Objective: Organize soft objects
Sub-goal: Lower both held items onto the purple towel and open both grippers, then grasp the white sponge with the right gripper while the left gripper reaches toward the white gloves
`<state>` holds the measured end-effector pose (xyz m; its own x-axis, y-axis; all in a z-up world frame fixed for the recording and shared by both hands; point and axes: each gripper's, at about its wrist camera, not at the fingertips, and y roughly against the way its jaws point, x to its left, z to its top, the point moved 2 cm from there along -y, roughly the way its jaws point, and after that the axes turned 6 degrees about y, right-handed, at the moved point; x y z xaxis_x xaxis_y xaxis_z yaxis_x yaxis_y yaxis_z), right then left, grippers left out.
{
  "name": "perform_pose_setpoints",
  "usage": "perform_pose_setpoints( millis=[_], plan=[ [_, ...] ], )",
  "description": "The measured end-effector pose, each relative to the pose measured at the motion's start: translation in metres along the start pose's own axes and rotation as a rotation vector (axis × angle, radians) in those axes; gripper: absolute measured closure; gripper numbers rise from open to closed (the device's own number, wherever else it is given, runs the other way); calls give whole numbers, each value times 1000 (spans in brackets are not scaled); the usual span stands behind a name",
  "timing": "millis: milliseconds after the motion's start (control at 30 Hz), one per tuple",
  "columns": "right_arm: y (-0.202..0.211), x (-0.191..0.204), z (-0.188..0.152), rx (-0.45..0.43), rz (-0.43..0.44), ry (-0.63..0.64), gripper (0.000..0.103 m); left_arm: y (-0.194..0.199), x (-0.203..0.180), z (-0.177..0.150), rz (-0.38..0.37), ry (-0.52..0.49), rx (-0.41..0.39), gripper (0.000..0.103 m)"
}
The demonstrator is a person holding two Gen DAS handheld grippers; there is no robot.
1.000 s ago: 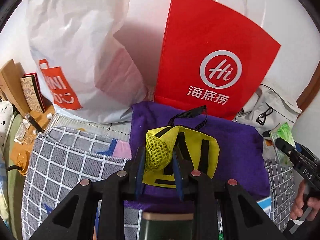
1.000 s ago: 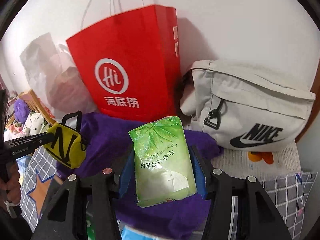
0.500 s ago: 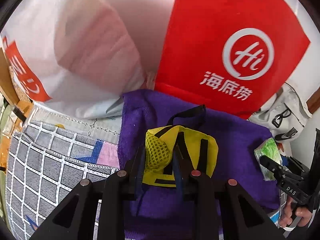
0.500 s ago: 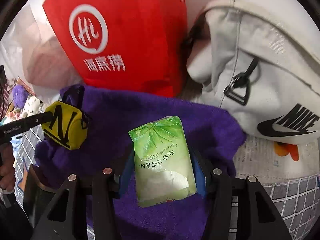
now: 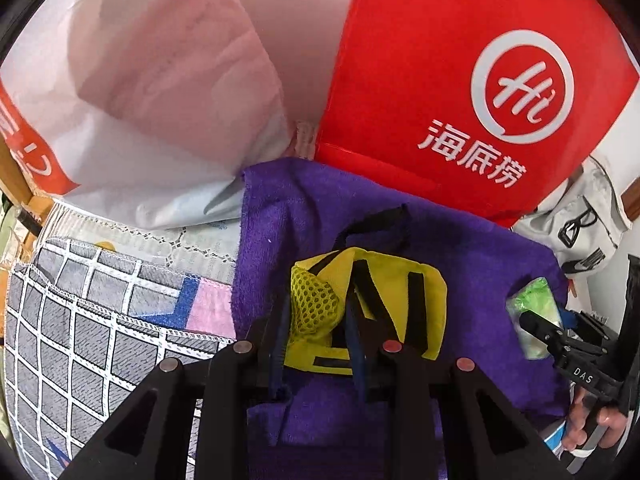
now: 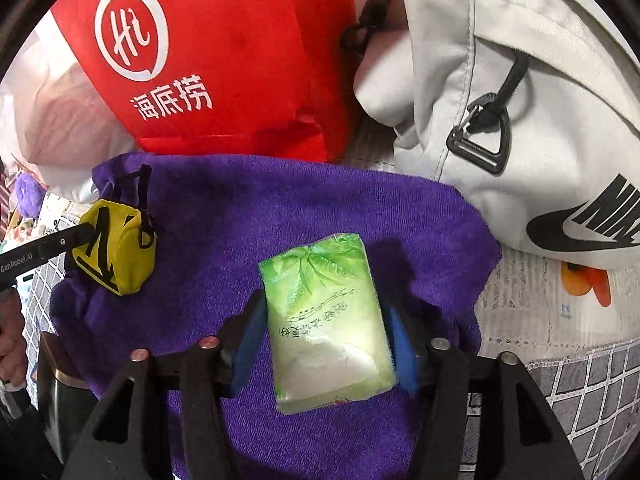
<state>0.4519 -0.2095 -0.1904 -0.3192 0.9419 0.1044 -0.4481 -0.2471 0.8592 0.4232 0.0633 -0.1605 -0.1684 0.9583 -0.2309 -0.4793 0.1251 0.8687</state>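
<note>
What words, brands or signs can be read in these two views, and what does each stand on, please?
"Hi" in a white ring with "海底捞" below: red paper bag.
"NIKE", cut off by the frame edge, with the swoosh: pale grey bag.
"GenRobot.AI": left gripper.
"DAS": right gripper.
Big black "N": yellow pouch.
Line of Chinese print on the green tissue pack: too small to read.

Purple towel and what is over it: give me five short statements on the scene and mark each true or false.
1. The left tongs grip a yellow pouch. True.
2. A green tissue pack sits between the right tongs. True; those tongs are opening.
3. The red paper bag lies flat on the purple towel. False; it stands upright behind the towel.
4. The grey Nike bag is left of the red bag in the right wrist view. False; it is to its right.
5. The pouch has black straps. True.
</note>
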Motion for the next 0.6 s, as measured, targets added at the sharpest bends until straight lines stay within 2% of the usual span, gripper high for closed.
perform_pose_setpoints(
  millis=[133, 200, 267, 467, 600],
  plan=[
    [10, 0, 0, -35, 12, 0, 28, 4, -5, 0, -9, -14, 2, 66],
    [20, 4, -1, -54, -13, 11, 25, 10, -9, -3, -3, -28, -6, 53],
    [27, 9, -1, -61, -37, 25, 25, 22, -11, -6, 5, -46, -33, 49],
    [63, 30, -12, -102, -81, 59, 25, 62, -16, -18, 37, -78, -98, 49],
    [93, 38, -30, -145, -20, 26, 25, 101, -8, -29, 31, -83, -178, 49]
  ],
)
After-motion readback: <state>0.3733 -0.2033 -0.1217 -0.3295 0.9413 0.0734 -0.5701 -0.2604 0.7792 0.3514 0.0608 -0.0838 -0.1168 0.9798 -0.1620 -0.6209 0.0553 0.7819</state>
